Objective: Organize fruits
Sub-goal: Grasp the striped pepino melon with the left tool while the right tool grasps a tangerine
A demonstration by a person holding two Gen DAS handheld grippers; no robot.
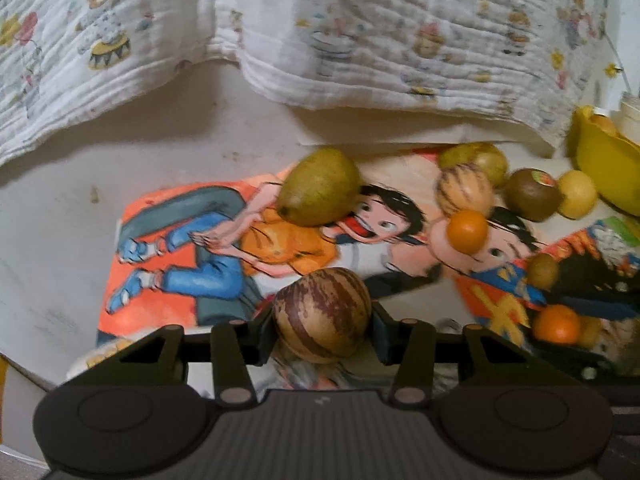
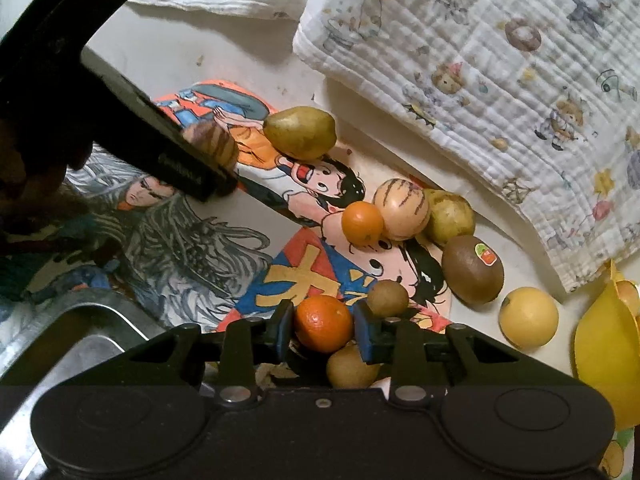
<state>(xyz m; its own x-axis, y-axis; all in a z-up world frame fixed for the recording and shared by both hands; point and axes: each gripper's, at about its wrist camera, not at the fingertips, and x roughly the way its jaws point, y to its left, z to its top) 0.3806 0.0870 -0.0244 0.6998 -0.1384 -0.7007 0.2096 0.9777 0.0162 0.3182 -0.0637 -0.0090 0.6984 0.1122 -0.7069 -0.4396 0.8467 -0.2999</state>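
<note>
My left gripper [image 1: 322, 316] is shut on a brown-striped round melon [image 1: 322, 314], held over the cartoon-print mat [image 1: 224, 240]. The same melon [image 2: 212, 144] shows in the right wrist view in the left gripper [image 2: 208, 152]. My right gripper [image 2: 323, 326] is shut on an orange tangerine [image 2: 323, 323]. Loose on the mat lie a green pear [image 1: 318, 188], a second striped melon [image 2: 401, 208], another tangerine [image 2: 362, 223], a kiwi [image 2: 473, 270], a yellow round fruit [image 2: 528, 318] and small brown fruits [image 2: 387, 298].
A yellow bowl [image 2: 604, 360] holding fruit stands at the right edge. A white printed blanket [image 2: 480, 80] is bunched along the back. A metal tray [image 2: 80, 344] sits at the lower left of the right wrist view.
</note>
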